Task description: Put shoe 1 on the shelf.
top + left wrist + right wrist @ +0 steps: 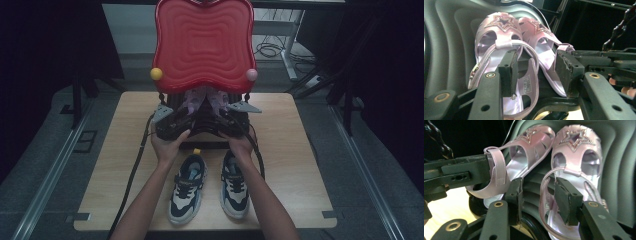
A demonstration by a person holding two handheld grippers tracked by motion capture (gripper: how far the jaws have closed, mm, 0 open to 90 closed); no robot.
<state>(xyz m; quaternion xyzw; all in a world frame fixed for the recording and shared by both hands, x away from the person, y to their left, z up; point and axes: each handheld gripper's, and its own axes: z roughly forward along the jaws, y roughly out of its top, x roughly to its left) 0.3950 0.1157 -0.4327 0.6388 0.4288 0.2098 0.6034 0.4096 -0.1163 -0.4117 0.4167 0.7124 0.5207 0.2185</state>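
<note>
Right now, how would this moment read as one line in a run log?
left gripper: open, by sandals | right gripper: open | pink sandals: on dark ridged seat | sneakers: on table

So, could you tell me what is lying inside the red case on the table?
A pair of pink sandals with glittery stars lies on the red case base, both open grippers at their heels. The grippers hide most of the base.

My high view looks forward and down; both gripper views sit close, sharing the pair of lilac star-trimmed sandals.
</note>
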